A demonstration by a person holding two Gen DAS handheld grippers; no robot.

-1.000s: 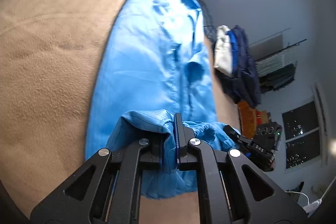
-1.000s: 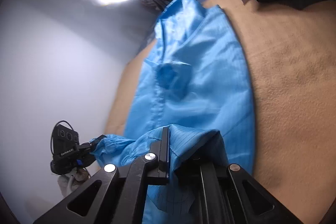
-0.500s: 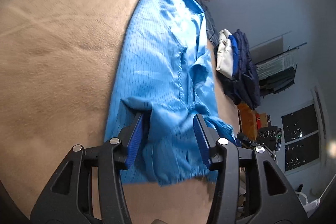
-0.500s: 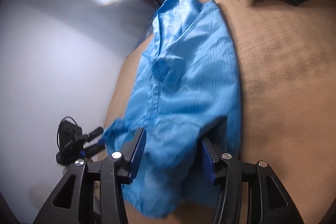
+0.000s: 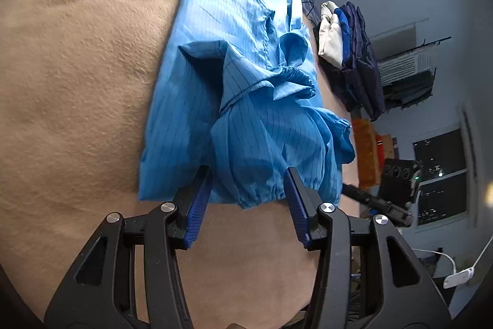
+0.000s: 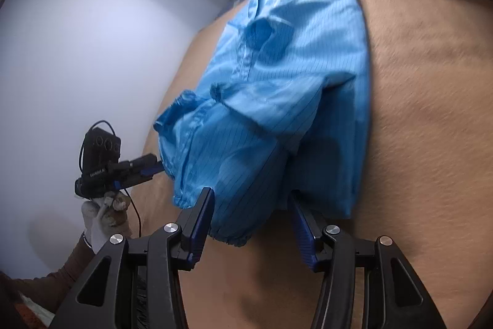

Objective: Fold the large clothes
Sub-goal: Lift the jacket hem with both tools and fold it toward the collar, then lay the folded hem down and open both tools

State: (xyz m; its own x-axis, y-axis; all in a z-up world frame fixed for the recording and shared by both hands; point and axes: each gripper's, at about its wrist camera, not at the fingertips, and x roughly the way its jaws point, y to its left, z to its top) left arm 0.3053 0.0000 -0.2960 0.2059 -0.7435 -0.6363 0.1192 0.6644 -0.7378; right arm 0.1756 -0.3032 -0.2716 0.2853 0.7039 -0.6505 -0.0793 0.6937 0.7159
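Left wrist view: a wide tan blanket [image 5: 77, 88] is seen on the left, bare up to the blue garment [image 5: 234, 30], which is laid along the middle. Its near part is bunched, and an elastic cuff [image 5: 262, 195] is found between the spread jaws of the left gripper [image 5: 248, 202], not pressed by the pads. On the right, a pile of dark clothes [image 5: 354, 57] and the edge of the surface are seen. In the right wrist view a pale wall [image 6: 77, 51] is seen, then the gloved left hand [image 6: 98, 218], then the garment under the released right gripper [image 6: 251, 210]. Free blanket is left on the right.
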